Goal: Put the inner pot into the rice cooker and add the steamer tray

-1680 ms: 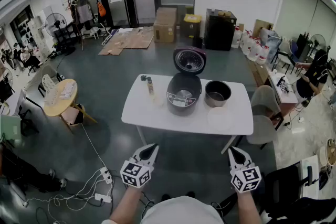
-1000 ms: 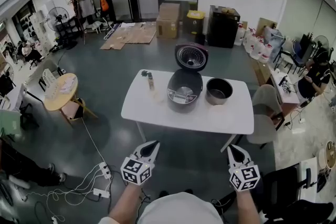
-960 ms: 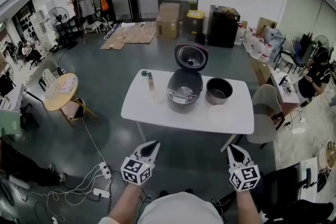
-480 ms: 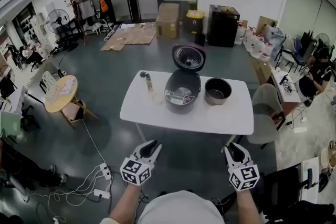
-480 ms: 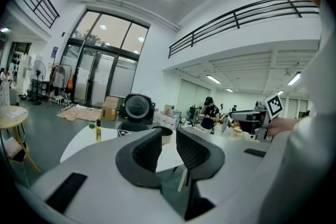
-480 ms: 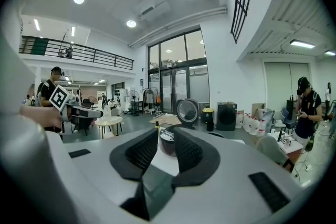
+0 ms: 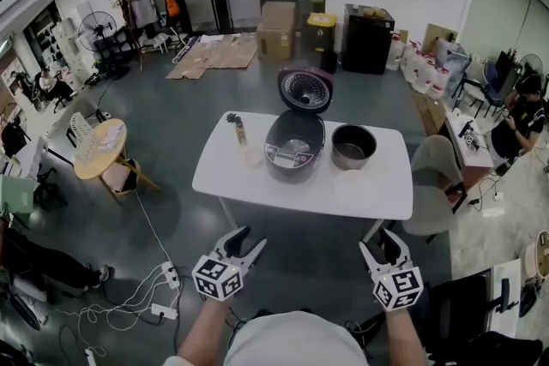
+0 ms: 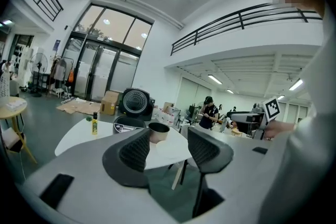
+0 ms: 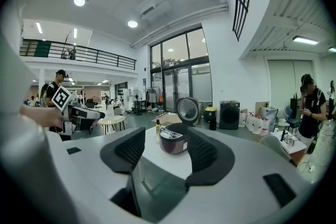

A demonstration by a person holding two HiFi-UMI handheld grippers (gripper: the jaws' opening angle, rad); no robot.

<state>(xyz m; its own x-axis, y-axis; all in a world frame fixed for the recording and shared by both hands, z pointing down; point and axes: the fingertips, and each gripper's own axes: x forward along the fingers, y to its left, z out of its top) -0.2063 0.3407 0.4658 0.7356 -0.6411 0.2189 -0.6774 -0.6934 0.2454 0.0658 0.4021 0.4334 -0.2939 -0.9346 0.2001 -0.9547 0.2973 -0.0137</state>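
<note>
- Looking down in the head view, a white table (image 7: 225, 181) stands on a dark grey floor in a large workshop hall. It carries the rice cooker (image 7: 294, 152) with its lid raised, the inner pot (image 7: 353, 146) just right of the cooker, and a small bottle (image 7: 238, 130) to the left.
- The left gripper (image 7: 244, 240) and right gripper (image 7: 383, 243) hang well short of the table.
- In the left gripper view, the jaws stand parted, having just been opening, with nothing between them. The inner pot (image 8: 158, 131) shows far ahead in the gap.
- In the right gripper view, the jaws are spread wide, having just been opening, and hold nothing. The rice cooker (image 9: 173, 140) sits far ahead between them.
</note>
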